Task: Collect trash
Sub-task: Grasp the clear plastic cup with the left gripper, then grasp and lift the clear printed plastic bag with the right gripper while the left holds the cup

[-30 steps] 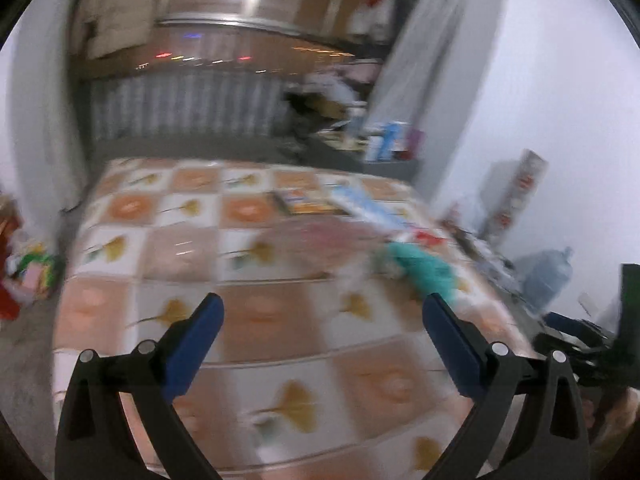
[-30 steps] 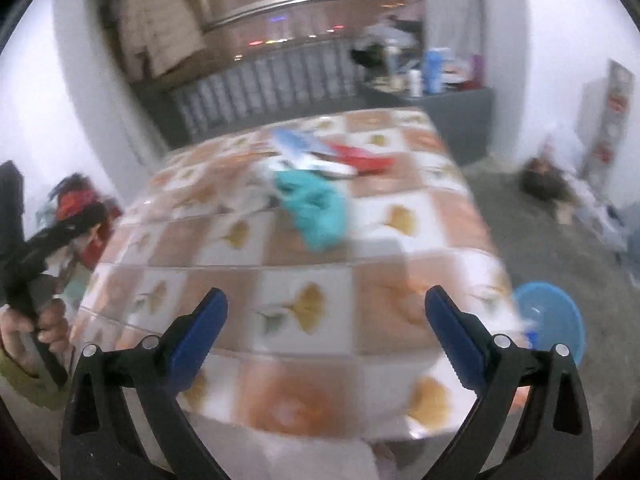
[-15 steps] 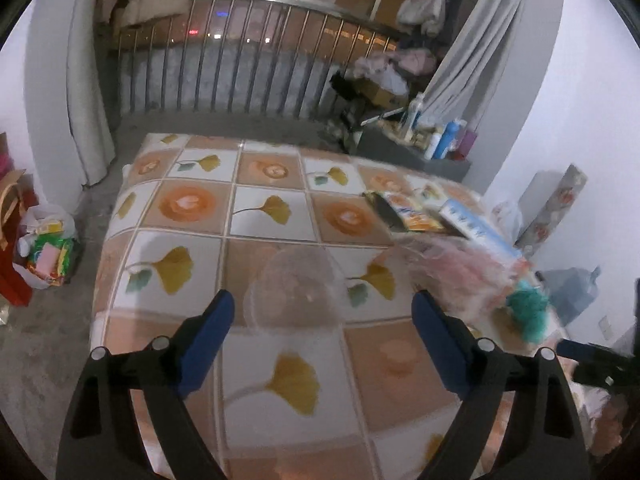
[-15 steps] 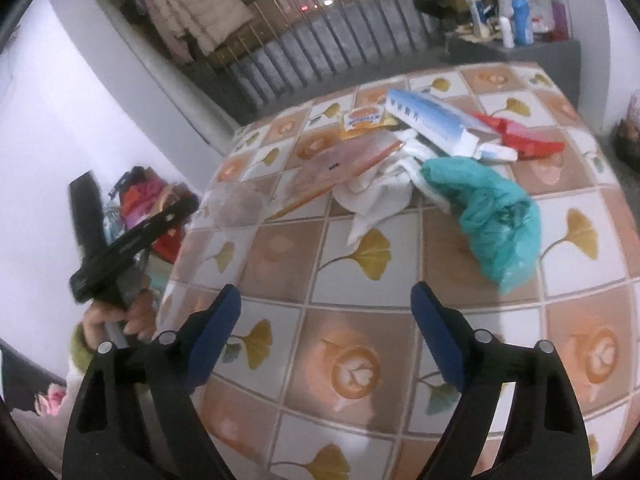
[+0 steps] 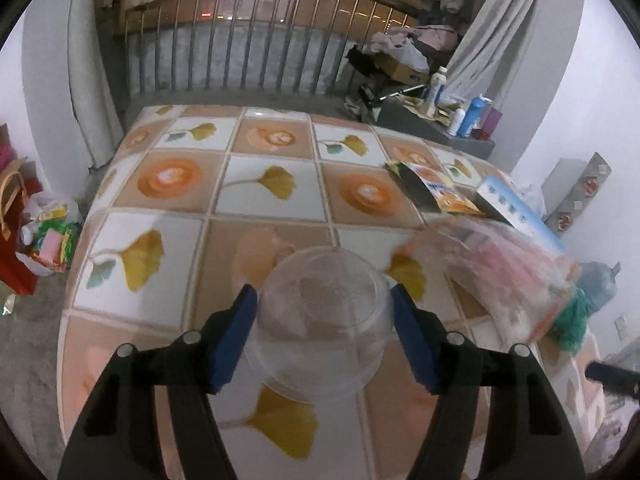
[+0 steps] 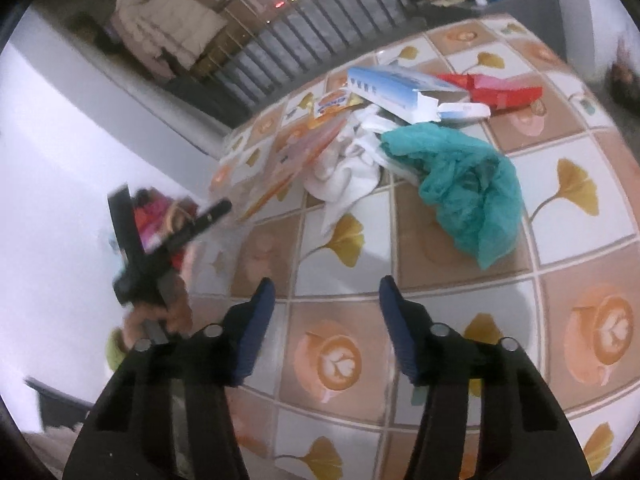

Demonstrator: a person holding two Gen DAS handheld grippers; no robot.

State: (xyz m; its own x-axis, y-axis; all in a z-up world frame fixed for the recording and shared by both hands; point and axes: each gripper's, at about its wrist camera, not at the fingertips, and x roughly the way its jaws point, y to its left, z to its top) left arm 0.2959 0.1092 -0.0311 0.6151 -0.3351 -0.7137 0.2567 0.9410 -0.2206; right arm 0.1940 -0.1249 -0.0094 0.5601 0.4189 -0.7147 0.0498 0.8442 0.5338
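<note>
My left gripper (image 5: 323, 312): jaws spread around clear round plastic container (image 5: 320, 320) on the tiled-pattern tabletop (image 5: 256, 196). My right gripper (image 6: 326, 312): open, empty, short of crumpled teal plastic bag (image 6: 468, 184).

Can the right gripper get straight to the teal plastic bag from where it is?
Probably yes. The right gripper is open, and only bare tablecloth lies between its fingers and the teal plastic bag, ahead and slightly right.

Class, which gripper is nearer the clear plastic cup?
Left. The left gripper has the clear plastic cup between its fingers; the right gripper hovers over bare tablecloth, cup unseen there.
</note>
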